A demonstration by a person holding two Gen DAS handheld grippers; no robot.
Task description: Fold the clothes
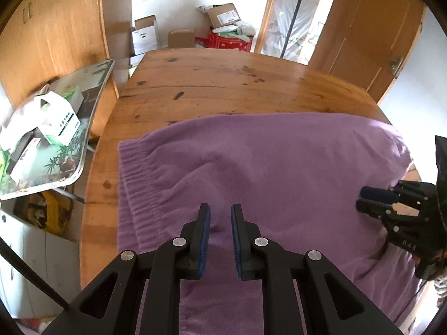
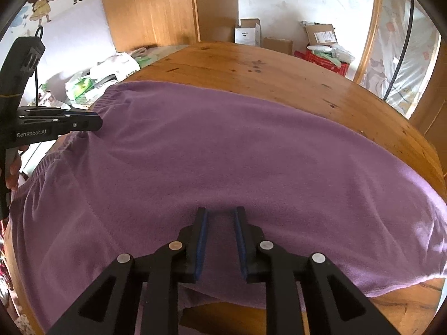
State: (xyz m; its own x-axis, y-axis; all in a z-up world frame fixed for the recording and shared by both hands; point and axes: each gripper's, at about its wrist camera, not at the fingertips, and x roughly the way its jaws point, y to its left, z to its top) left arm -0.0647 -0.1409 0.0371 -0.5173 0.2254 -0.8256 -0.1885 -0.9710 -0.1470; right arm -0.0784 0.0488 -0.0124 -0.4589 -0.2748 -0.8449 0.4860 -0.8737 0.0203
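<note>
The purple garment [image 2: 237, 153] lies spread flat on the wooden table [image 2: 279, 67]. Both grippers hover above it — left gripper [image 1: 220, 209] narrowly parted, right gripper [image 2: 220, 212] parted, neither gripping cloth.

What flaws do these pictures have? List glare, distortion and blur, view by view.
Left wrist view: strong fisheye bend curves the table edges and doors; a bright glare patch sits on the far right of the wood; dark corners; the side table's boxes are slightly soft. Right wrist view: same bend and dark corners; the window is washed out; the purple garment is evenly lit and sharp.
</note>
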